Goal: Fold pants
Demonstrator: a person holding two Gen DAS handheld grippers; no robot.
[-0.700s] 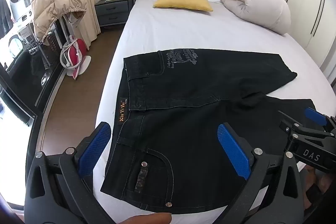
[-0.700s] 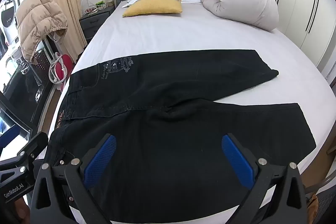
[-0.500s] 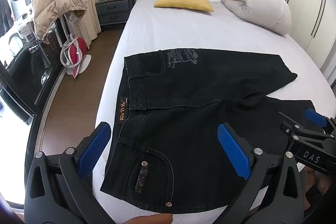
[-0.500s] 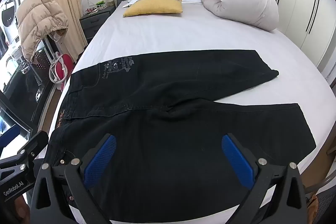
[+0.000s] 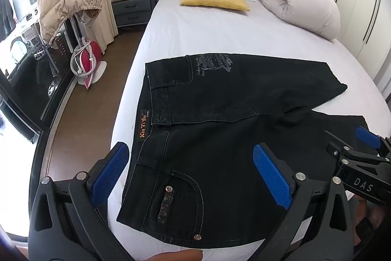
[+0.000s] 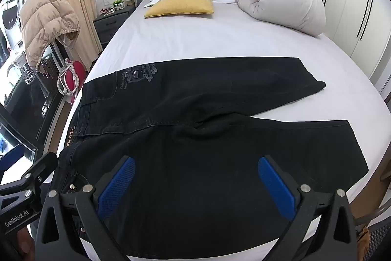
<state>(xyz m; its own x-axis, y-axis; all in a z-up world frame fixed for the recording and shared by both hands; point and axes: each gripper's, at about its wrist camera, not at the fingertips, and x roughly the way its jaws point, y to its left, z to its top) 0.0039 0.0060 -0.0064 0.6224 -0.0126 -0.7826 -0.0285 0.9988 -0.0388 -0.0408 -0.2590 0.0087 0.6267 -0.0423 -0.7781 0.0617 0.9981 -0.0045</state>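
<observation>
Black jeans [image 5: 220, 119] lie flat on the white bed, waistband to the left, both legs spread apart to the right; they also show in the right wrist view [image 6: 207, 133]. My left gripper [image 5: 190, 175] is open and empty, hovering above the waist and near pocket. My right gripper [image 6: 196, 185] is open and empty, hovering above the near leg. The right gripper also shows at the right edge of the left wrist view [image 5: 361, 153]. The left gripper also shows at the left edge of the right wrist view [image 6: 22, 185].
A yellow pillow [image 5: 215, 0] and a rolled white duvet [image 5: 300, 4] lie at the head of the bed [image 5: 195, 36]. A beige puffer jacket [image 5: 63, 1] hangs left of the bed, with a nightstand [image 5: 133, 7] and a red item [image 5: 90, 58] on the wooden floor.
Almost nothing has changed. Both grippers stay open and hold nearly the same place above the jeans.
</observation>
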